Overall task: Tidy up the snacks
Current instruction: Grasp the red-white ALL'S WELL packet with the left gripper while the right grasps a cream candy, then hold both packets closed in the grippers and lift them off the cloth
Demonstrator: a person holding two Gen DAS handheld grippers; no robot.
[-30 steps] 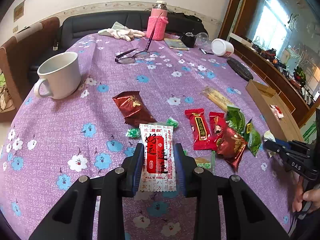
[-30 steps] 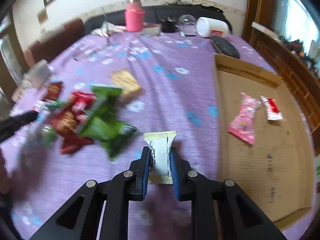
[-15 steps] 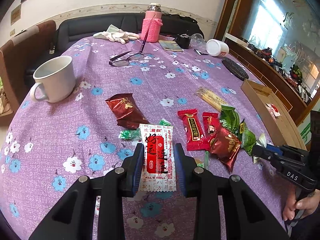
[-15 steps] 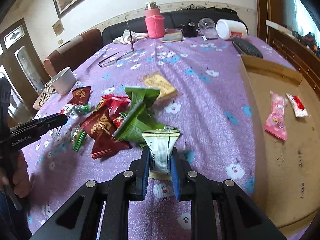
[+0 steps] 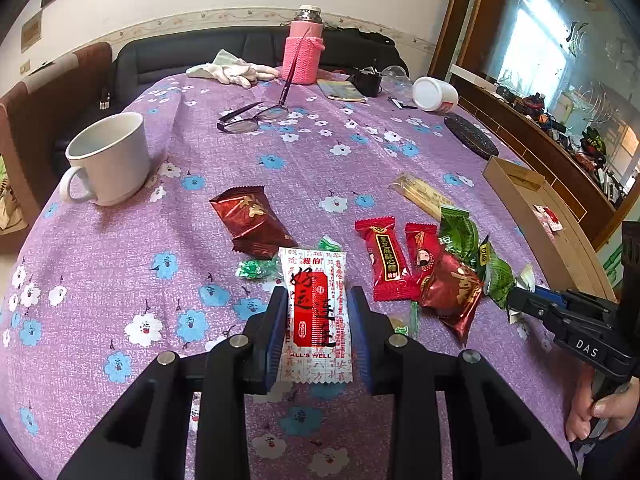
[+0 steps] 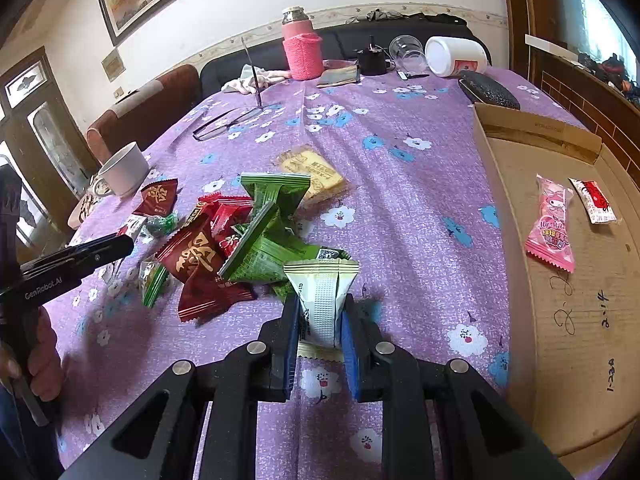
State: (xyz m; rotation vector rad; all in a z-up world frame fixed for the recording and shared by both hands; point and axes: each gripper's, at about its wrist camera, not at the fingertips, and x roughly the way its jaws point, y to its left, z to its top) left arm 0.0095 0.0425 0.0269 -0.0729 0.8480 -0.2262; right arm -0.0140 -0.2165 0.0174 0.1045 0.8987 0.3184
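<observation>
Right gripper [image 6: 320,320] clamped on a pale green-edged packet [image 6: 322,300], long axis along the fingers, held just above the cloth. Box [image 6: 538,132] off to the right, nearer this hand than the other; only its low cardboard wall between, probably to be cleared by a slight lift. Inside already: a pink packet [image 6: 552,224] and a small red-and-white one [image 6: 596,200], apart. Left gripper [image 5: 318,328] closed on a white-and-red packet [image 5: 316,312], lengthwise too, with the snack pile [image 5: 436,264] lying between it and the box. Mug [image 5: 106,160] well clear, far left.
</observation>
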